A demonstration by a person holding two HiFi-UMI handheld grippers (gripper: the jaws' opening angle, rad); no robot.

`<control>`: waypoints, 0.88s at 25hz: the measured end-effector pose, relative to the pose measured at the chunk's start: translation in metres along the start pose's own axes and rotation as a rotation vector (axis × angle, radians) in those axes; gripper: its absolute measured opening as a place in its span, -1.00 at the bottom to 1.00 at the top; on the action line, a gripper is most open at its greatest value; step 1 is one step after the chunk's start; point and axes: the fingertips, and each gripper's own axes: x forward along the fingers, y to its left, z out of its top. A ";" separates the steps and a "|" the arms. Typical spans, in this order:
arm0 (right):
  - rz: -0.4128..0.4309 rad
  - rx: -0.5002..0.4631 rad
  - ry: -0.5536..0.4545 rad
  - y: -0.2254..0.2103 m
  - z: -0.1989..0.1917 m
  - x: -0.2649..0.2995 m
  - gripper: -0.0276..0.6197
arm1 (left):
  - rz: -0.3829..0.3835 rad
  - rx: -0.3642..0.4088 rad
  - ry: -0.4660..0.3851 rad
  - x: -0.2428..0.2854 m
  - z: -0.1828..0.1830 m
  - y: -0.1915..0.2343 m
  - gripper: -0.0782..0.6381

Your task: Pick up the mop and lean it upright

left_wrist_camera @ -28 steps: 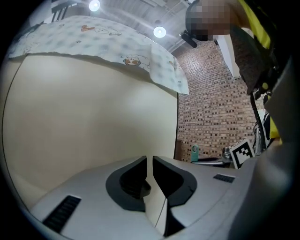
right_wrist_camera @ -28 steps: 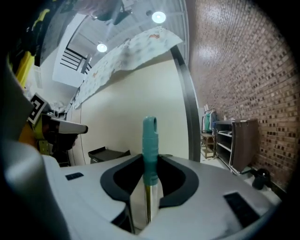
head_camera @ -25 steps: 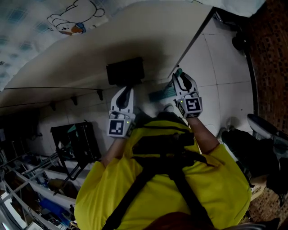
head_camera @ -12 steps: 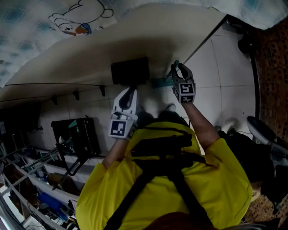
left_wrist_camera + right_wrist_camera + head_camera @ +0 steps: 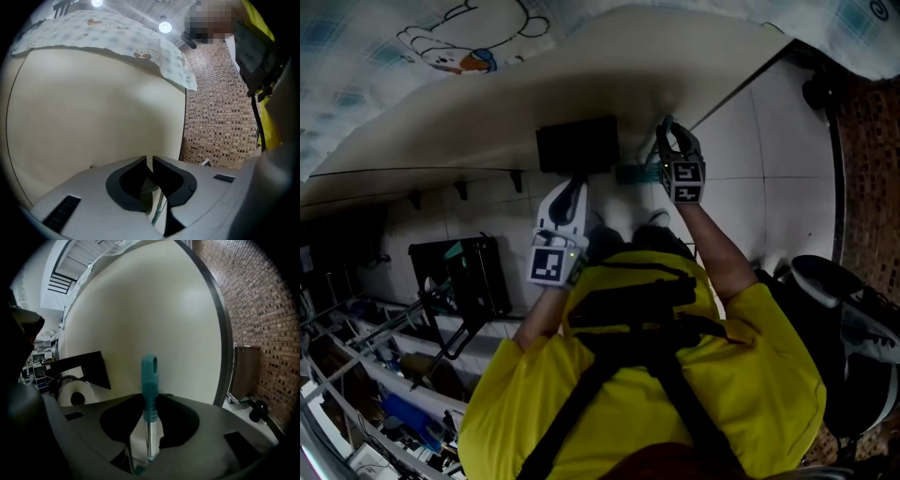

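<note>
In the right gripper view the mop's metal handle with its teal grip (image 5: 149, 376) stands upright before a cream wall, and my right gripper (image 5: 150, 401) is shut on it just below the grip. From the head view the right gripper (image 5: 668, 131) is stretched out to the wall, with a teal part of the mop (image 5: 635, 173) below it on the floor. My left gripper (image 5: 566, 192) hovers nearer the body, left of the mop. Its jaws (image 5: 150, 163) are shut with nothing between them. A thin stretch of pole (image 5: 159, 208) shows beneath them.
A black box (image 5: 577, 145) sits against the cream wall (image 5: 487, 112) between the grippers. A black rack (image 5: 469, 281) and cluttered shelves lie to the left. Dark wheeled equipment (image 5: 844, 309) stands at right on white floor tiles (image 5: 769, 141). A brick wall (image 5: 215, 117) lies further right.
My right gripper has carried the mop handle away from the body and up to the wall. The left gripper has hardly moved.
</note>
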 end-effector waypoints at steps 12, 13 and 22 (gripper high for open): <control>-0.043 0.057 0.014 0.008 0.003 -0.007 -0.07 | 0.000 0.003 0.014 -0.016 0.013 0.027 -0.65; -0.044 0.059 0.000 0.008 0.008 -0.014 -0.07 | 0.001 0.008 0.008 -0.016 0.015 0.030 -0.65; -0.141 -0.015 -0.170 -0.035 0.067 -0.074 -0.07 | -0.054 0.039 -0.051 -0.009 0.038 0.039 -0.65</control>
